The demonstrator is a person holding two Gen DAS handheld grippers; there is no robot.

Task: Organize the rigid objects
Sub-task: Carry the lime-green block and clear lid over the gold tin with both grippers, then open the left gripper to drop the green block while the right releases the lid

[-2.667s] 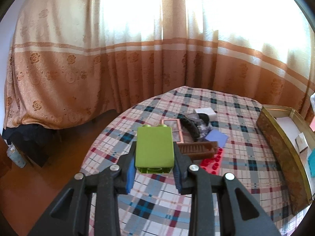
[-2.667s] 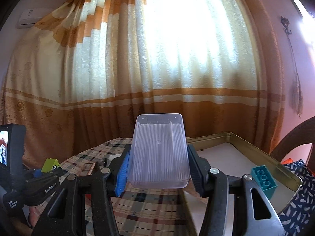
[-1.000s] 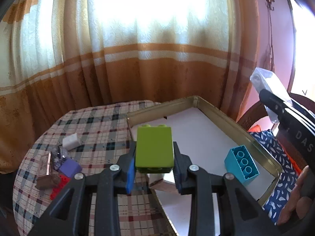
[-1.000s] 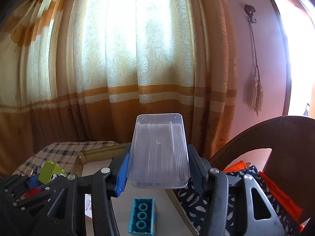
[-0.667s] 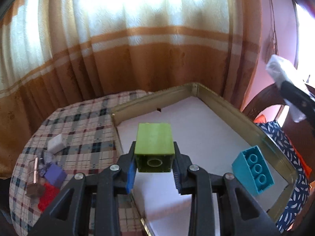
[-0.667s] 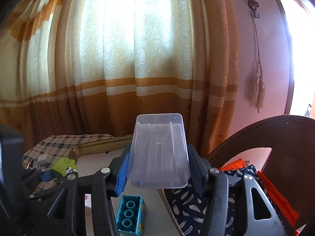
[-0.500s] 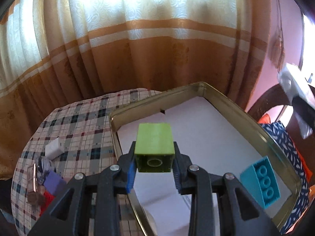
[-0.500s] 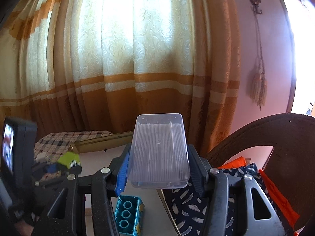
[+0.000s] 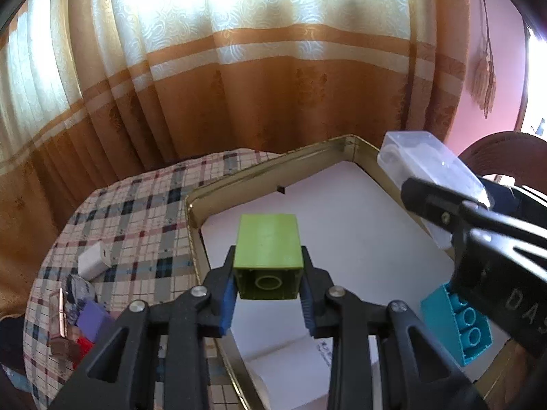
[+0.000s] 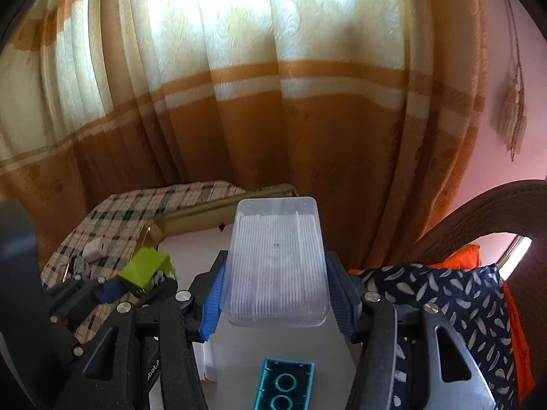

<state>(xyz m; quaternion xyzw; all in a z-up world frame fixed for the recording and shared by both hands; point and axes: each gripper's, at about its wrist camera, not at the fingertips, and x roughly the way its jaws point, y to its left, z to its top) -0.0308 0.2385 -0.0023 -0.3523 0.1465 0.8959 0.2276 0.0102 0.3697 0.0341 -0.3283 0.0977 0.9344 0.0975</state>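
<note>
A round table (image 9: 143, 212) under a plaid cloth stands before tall cream and orange curtains (image 9: 239, 68) lit from behind. A tassel (image 9: 483, 78) hangs on the pink wall at far right. A dark curved chair back (image 10: 485, 212) and a navy patterned cloth (image 10: 454, 294) sit to the right.

On the table's right side lies a gold-rimmed tin (image 9: 266, 162) with a white floor. A teal brick (image 9: 458, 324) lies tilted in its near right corner, hollows showing. Paper (image 9: 290, 365) lies at its near edge.

Left of the tin, on the plaid, lie a small white box (image 9: 94, 259) and a cluster near the table's left edge: a purple block (image 9: 94, 316), a red piece (image 9: 83, 345) and some brown and clear items too small to tell.

The left gripper (image 9: 268, 285) clamps a lime brick (image 9: 268, 249) by its sides, held above the tin's left part, hollow underside facing the camera.

The right gripper (image 10: 275, 294) grips a clear ribbed plastic box (image 10: 277, 263) between its blue pads, above the tin's far right side.
</note>
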